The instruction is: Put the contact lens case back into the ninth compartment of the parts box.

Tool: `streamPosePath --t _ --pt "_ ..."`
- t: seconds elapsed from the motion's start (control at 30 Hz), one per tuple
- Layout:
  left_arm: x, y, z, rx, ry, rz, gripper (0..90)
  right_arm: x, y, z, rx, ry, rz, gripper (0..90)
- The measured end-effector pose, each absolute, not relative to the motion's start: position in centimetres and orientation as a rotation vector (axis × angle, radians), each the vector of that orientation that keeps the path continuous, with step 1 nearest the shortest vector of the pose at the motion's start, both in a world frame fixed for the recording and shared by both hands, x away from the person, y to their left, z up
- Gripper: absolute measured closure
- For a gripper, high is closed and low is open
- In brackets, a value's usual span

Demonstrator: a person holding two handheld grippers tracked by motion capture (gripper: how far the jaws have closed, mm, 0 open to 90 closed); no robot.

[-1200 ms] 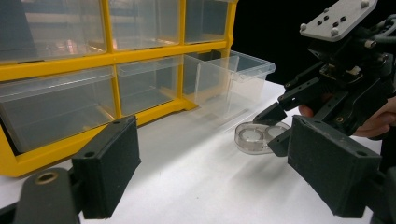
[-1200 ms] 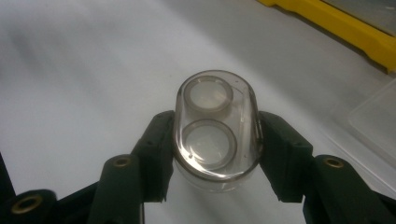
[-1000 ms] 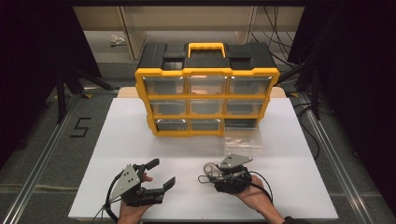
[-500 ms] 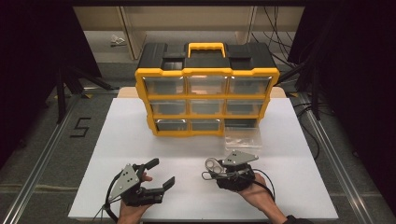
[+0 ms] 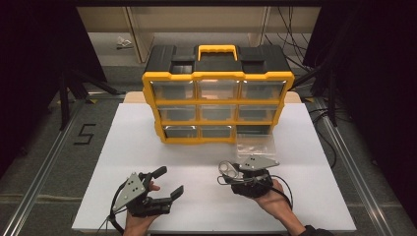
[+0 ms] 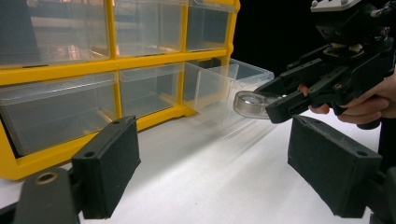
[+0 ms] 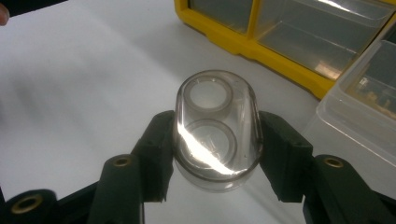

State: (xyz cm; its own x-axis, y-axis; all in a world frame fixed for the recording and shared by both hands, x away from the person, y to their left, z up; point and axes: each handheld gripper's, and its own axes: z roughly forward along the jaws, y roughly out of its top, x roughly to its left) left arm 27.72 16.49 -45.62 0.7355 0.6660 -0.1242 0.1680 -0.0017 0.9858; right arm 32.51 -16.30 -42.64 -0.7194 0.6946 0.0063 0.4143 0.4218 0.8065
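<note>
Small contents of the pulled-out clear drawer [image 7: 364, 100], blurred and cut by the right gripper view's edge.

Your left gripper [image 5: 167, 183], at the lower left of the high view, is black, with a grey three-cornered plate on top and a dark cable curling beneath it. Its jaws are blocky black pads on arms with brass-ringed holes. Your right gripper [image 5: 227, 171], at lower centre right, carries the same grey plate, dotted with small screws, and a thin black cable looping beside it. A dark sleeve cuff shows at the bottom right edge.
</note>
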Motion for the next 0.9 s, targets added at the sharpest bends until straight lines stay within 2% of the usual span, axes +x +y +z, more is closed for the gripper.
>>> streamPosePath --t 0.9 --pt "27.8 16.8 -45.6 1.562 0.699 0.472 16.5 33.6 -17.9 -41.1 1.0 2.259 1.255 49.5"
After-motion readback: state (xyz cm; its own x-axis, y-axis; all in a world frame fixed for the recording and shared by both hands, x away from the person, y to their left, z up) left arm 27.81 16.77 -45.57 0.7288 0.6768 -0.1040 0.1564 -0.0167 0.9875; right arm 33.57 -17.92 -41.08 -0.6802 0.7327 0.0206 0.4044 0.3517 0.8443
